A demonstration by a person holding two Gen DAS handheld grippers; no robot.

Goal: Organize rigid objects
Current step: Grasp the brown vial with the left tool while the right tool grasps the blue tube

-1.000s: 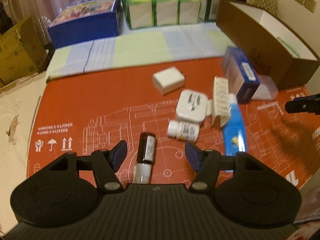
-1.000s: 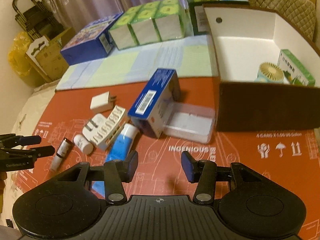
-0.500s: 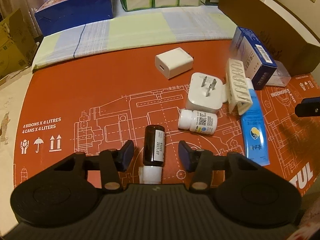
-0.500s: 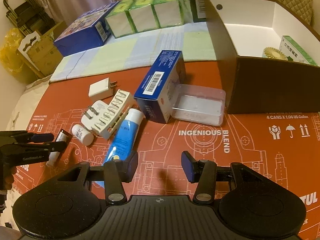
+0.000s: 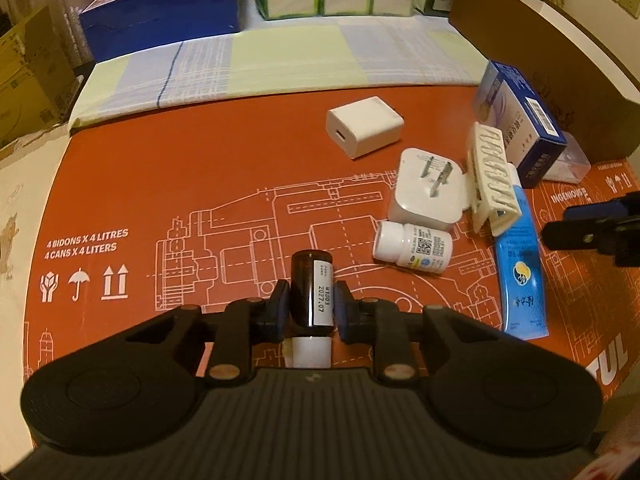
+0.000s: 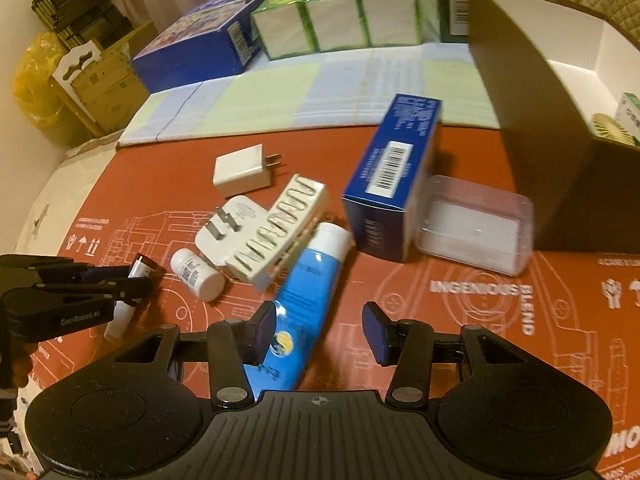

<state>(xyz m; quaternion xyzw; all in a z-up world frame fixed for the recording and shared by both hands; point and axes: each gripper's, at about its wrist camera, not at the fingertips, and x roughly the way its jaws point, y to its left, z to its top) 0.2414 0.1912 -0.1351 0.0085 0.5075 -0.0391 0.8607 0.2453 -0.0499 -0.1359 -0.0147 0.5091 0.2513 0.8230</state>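
- Orange printed cardboard sheet (image 5: pixel 200 184) covers the table; the loose items lie on it
- Open brown cardboard box with white inside (image 6: pixel 560 120) stands at the sheet's far right edge
- Blue squeeze tube with a white cap (image 6: pixel 308 280) lies beneath the right claw (image 6: pixel 319 330), which is released; nothing sits between its pads
- Left claw (image 5: pixel 307 306) is clenched on the small dark brown bottle with a white cap (image 5: pixel 310 292), lying on the sheet near the small white pill bottle (image 5: pixel 412 246)
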